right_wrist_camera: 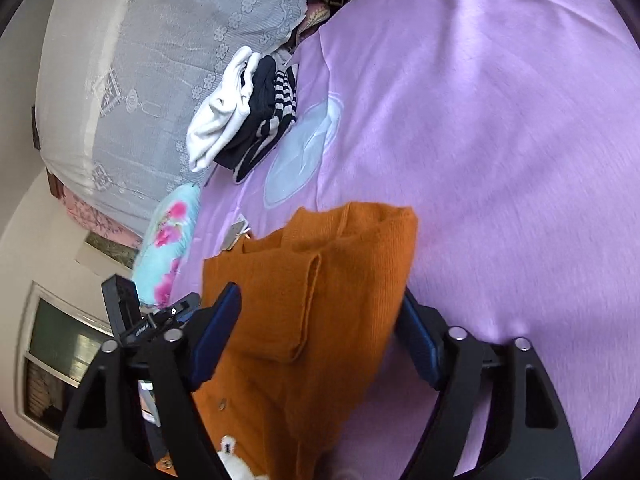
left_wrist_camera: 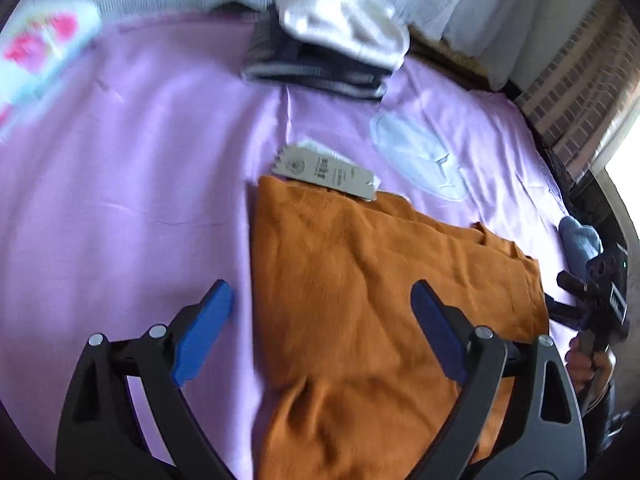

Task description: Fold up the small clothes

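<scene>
An orange knit garment [left_wrist_camera: 360, 280] lies partly folded on the purple bedsheet [left_wrist_camera: 140, 160], with a grey paper tag [left_wrist_camera: 324, 170] at its far edge. My left gripper [left_wrist_camera: 320, 320] is open above the garment's near left part, one blue finger [left_wrist_camera: 204, 332] over the sheet, the other over the cloth. In the right wrist view the garment [right_wrist_camera: 320, 280] lies between the open jaws of my right gripper [right_wrist_camera: 320, 328], folded sleeve on top. Whether the pads touch it I cannot tell. The right gripper also shows in the left wrist view [left_wrist_camera: 592, 296] at the garment's right edge.
A stack of folded clothes, white on dark striped [left_wrist_camera: 328, 52], sits at the far side of the bed [right_wrist_camera: 244, 112]. A floral pillow [right_wrist_camera: 168, 240] and a lace-covered pile [right_wrist_camera: 140, 60] lie beyond. A light blue cloth [left_wrist_camera: 580, 240] is at the right edge.
</scene>
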`<state>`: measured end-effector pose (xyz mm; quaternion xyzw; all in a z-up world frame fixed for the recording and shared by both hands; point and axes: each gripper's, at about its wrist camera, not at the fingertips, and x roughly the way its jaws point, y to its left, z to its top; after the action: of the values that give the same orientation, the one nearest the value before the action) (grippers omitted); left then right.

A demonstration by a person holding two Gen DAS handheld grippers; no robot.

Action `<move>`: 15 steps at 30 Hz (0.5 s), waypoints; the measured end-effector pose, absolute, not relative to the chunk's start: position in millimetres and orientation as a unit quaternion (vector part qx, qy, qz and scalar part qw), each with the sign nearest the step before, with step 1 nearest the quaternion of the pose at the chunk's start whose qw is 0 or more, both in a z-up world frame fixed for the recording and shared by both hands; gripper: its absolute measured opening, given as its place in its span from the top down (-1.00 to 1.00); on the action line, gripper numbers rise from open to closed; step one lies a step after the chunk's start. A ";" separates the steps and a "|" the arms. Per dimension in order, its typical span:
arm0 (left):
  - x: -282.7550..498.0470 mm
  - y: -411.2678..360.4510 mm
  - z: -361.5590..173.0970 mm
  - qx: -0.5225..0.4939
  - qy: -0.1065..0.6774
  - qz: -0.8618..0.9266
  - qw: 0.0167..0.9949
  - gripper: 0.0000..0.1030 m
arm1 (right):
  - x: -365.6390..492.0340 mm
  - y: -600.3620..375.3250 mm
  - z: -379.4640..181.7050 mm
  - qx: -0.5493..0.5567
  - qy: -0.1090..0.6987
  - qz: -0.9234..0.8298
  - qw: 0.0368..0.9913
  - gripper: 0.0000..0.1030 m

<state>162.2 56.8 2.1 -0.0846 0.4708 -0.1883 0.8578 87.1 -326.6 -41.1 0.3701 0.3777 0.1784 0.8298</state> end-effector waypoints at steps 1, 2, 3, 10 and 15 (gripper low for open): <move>171.1 52.8 -6.2 -0.086 0.481 -0.188 0.852 -0.79 | 87.7 -322.1 -41.5 0.353 0.377 0.179 0.837 -0.30; 176.9 48.3 -11.7 -0.083 0.485 -0.183 0.851 -0.79 | 88.6 -316.5 -41.5 0.333 0.377 0.180 0.845 -0.25; 179.4 45.7 -15.2 -0.079 0.484 -0.183 0.852 -0.79 | 90.1 -309.3 -42.9 0.308 0.379 0.182 0.853 -0.09; 165.0 57.4 -1.0 -0.069 0.425 -0.182 0.884 0.61 | 109.0 -285.8 -4.0 0.182 0.330 0.191 0.906 0.69; 165.5 85.2 23.9 -0.147 0.388 -0.196 0.889 0.87 | 135.4 -279.1 61.7 0.121 0.228 0.174 0.950 0.76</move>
<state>165.5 85.2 23.9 -0.1472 0.3881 -0.1957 0.8885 135.4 -279.1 61.7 0.1214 0.2280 0.1738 0.9503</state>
